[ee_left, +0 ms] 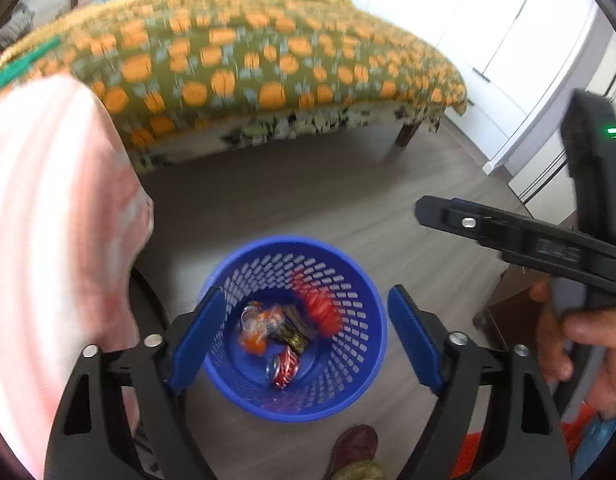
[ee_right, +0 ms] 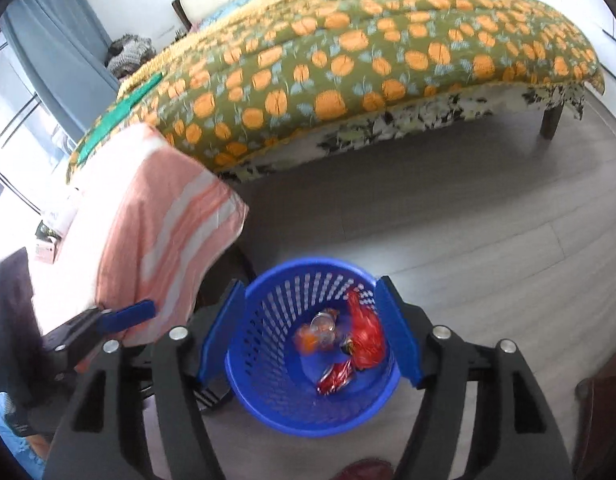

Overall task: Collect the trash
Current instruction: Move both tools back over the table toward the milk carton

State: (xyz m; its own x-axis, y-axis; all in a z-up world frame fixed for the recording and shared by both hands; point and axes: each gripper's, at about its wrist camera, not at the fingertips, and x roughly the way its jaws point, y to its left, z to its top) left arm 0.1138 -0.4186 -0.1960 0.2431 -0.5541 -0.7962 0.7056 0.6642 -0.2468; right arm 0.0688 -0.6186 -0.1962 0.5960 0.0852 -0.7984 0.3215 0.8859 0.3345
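Both wrist views look steeply down, close above the blue basket (ee_left: 295,400) (ee_right: 308,412), sharing it and the bed (ee_left: 267,80) (ee_right: 368,60)

No legible text anywhere; print on the crushed red can (ee_left: 283,369) in the blue basket (ee_left: 348,392) is too blurred.

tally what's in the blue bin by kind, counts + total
In the blue basket:
Crushed red can: 1
Dark crushed can: 1
Red crinkly wrapper: 1
Clear bottle with orange label: 1
Total: 4 pieces visible; anything underneath is hidden.
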